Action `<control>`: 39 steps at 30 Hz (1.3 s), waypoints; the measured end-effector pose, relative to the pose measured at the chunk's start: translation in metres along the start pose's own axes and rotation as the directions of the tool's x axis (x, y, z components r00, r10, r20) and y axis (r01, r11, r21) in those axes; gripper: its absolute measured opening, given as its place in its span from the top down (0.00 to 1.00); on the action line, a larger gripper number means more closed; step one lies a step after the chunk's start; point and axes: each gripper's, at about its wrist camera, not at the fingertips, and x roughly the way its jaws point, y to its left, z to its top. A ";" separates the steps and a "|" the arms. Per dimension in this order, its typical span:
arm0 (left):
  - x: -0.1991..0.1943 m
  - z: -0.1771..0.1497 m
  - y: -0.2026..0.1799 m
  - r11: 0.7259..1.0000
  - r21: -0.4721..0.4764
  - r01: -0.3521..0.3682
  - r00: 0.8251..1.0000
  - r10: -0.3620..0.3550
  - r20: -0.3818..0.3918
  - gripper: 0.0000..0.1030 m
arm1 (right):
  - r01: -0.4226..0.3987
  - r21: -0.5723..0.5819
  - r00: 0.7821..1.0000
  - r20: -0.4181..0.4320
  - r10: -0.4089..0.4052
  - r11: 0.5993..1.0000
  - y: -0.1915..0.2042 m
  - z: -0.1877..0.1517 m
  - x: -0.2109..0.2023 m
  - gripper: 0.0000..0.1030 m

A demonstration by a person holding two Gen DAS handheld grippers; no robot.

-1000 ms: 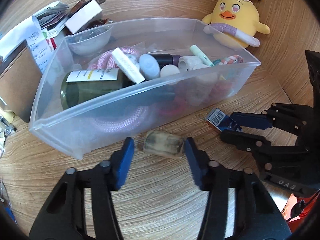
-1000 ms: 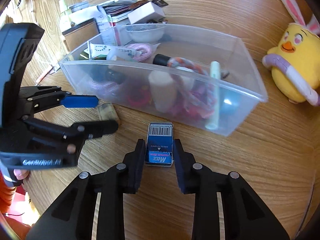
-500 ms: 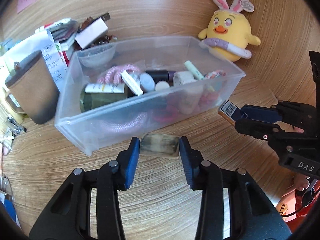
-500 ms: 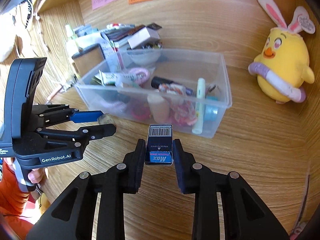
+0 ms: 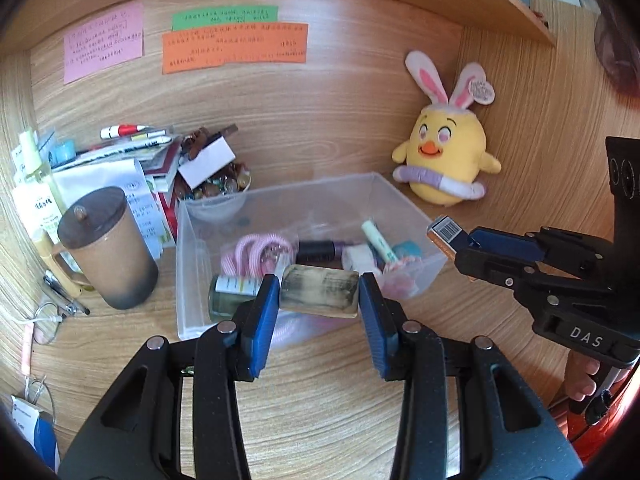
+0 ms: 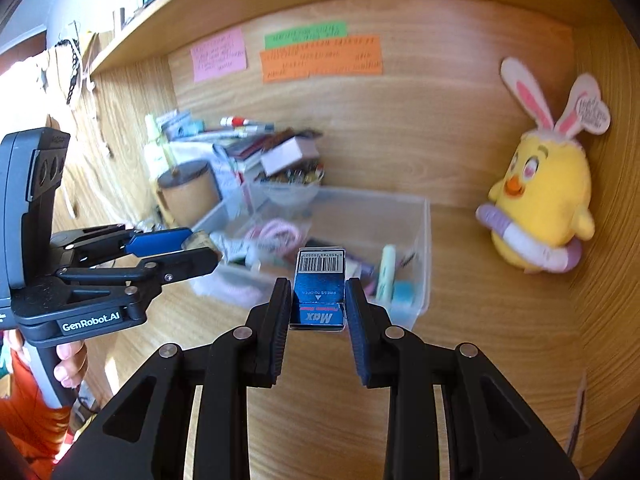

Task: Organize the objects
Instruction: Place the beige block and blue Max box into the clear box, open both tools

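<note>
A home study desk: wood-grain alcove [image 5: 320, 120] with coloured paper notes [image 5: 236, 48], yellow plush chick [image 5: 444, 160], stacked stationery [image 5: 132, 148].

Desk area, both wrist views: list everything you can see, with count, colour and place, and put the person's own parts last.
Clear bin: 1, transparent, desk centre, part filled with small items.
Pink cord: 1, pink, inside bin.
Green bottle: 1, dark green, lying in bin.
Lidded mug: 1, brown, beside the bin.
Paper and box pile: 1 heap, mixed colours, behind mug.
Chick plush: 1, yellow with pink-lined ears, back corner.
Sticky notes: 3, pink, green, orange, on back wall.
Worn block: 1, beige and black, in left gripper.
Staple box: 1, blue, barcode on top, in right gripper.
Left gripper: 1, black, blue fingers.
Right gripper: 1, black.
Hand: 1, on left gripper's handle.
</note>
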 end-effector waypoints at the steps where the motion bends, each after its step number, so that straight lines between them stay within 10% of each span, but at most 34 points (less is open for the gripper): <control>1: -0.001 0.003 0.001 1.000 -0.005 0.001 1.000 -0.001 0.006 0.61 | 0.002 0.002 1.000 0.007 -0.002 1.000 -0.001 0.003 0.000 0.76; 39: 0.071 0.017 0.009 1.000 -0.029 -0.010 0.995 0.007 -0.096 0.54 | 0.019 0.090 0.984 -0.178 -0.002 0.996 -0.040 0.013 0.091 0.75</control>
